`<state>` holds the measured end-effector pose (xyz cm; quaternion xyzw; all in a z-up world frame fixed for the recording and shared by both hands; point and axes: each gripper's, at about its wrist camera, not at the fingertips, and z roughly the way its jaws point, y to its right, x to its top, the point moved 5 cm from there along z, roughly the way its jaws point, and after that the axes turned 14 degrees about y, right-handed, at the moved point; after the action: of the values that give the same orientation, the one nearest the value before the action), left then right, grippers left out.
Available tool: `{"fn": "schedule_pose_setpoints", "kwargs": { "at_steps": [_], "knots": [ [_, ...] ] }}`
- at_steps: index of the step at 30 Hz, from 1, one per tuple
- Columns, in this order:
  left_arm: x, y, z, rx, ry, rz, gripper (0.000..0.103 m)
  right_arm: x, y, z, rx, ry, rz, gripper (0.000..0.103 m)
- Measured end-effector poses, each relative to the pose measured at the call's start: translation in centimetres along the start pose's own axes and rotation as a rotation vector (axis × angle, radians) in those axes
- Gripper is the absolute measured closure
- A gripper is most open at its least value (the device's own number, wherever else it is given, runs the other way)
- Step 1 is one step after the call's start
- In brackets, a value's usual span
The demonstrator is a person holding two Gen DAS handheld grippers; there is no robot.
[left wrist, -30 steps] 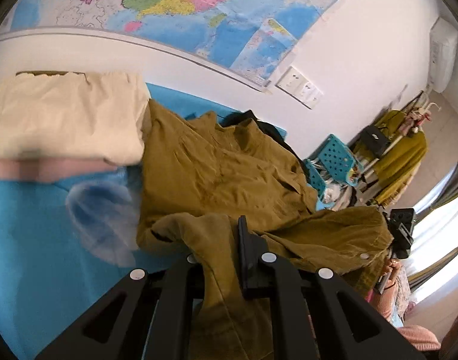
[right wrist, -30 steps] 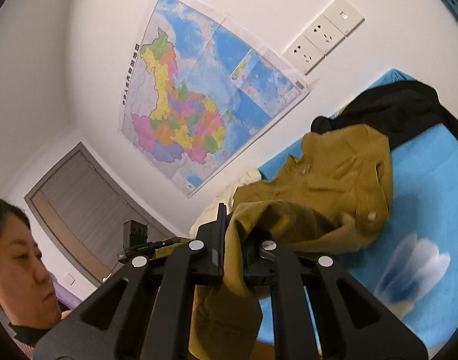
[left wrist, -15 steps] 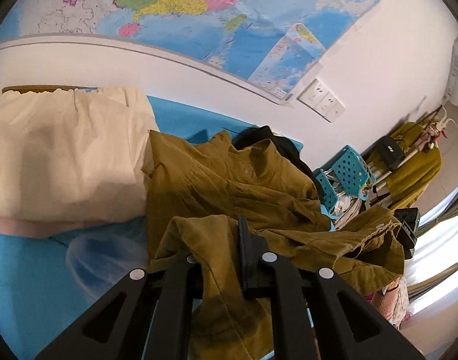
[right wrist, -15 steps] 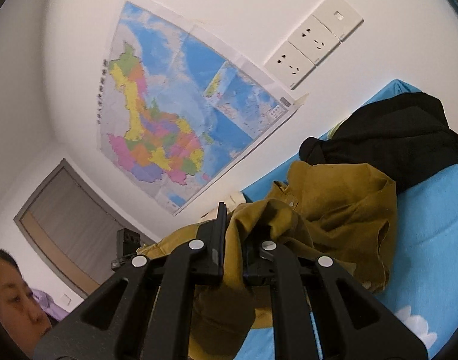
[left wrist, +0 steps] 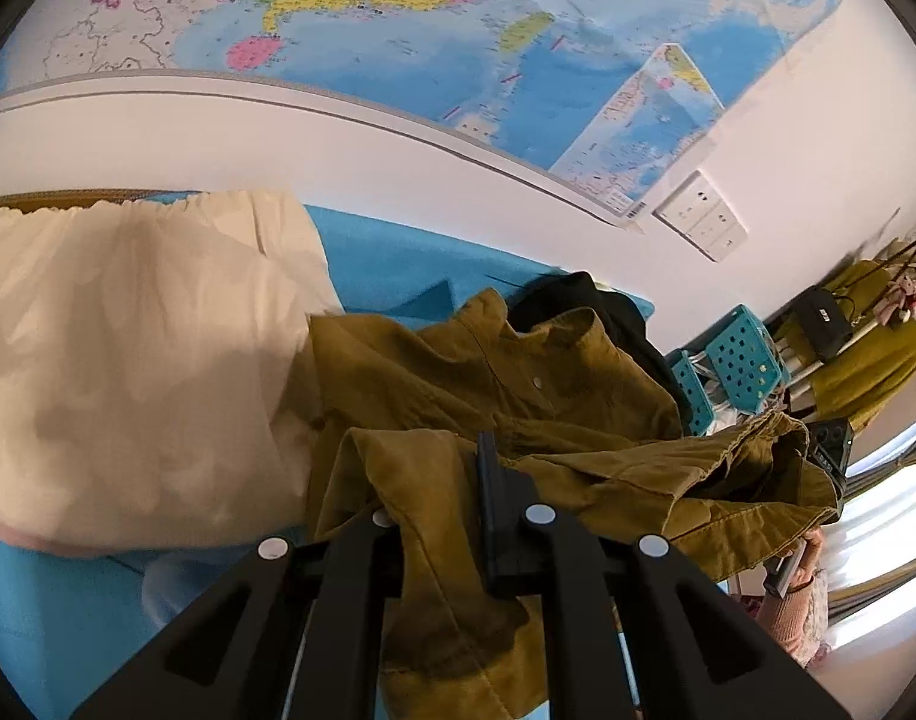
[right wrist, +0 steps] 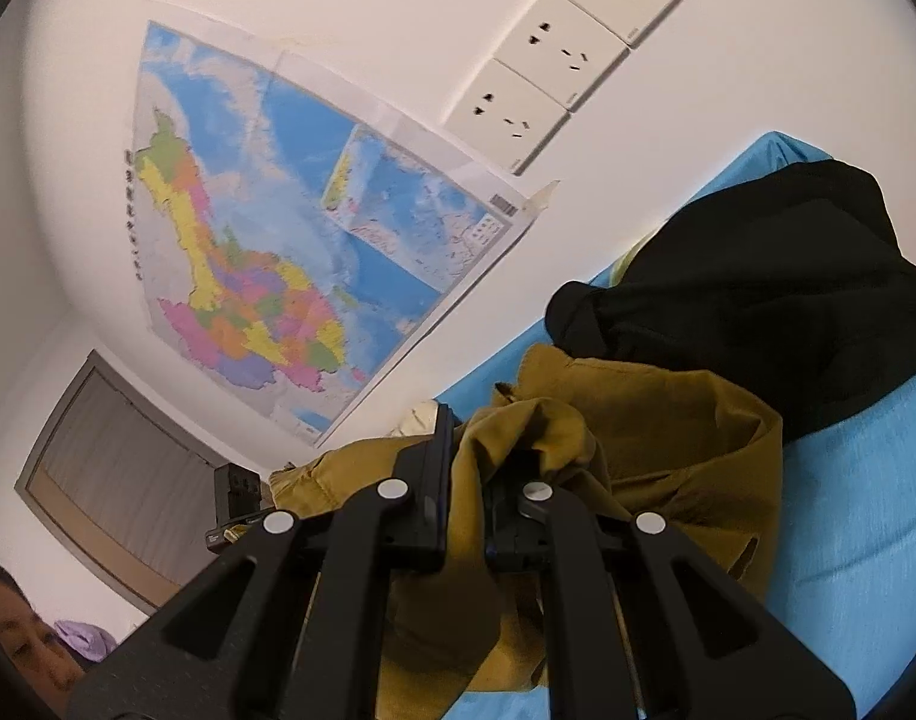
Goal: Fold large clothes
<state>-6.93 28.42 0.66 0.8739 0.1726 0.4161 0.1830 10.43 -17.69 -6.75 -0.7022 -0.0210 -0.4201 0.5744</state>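
Left tool (left wrist: 440, 480) finger under mustard shirt (left wrist: 517, 396).

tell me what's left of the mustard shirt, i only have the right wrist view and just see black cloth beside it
Observer: In the left wrist view a cream garment lies against the mustard shirt on the blue bed cover.
Operator: is the left gripper on the shirt too
Observer: Yes, the left gripper is shut on a fold of it, like your right gripper.
Operator: anything past the bed on that side
Observer: Teal perforated baskets stand beyond the black garment, with a clothes rack behind them.
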Motion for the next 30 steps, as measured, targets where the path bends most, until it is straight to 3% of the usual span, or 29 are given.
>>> {"fn": "schedule_pose_setpoints", "kwargs": {
  "at_steps": [10, 30],
  "knots": [
    [2.0, -1.5, 4.0, 0.039, -0.04, -0.033, 0.095, 0.9, 3.6, 2.9, -0.062, -0.017, 0.068, 0.095],
    [3.0, -4.5, 10.4, 0.116, -0.133, -0.097, 0.094, 1.0, 9.0, 7.3, -0.19, -0.056, 0.191, 0.093]
  ]
}}
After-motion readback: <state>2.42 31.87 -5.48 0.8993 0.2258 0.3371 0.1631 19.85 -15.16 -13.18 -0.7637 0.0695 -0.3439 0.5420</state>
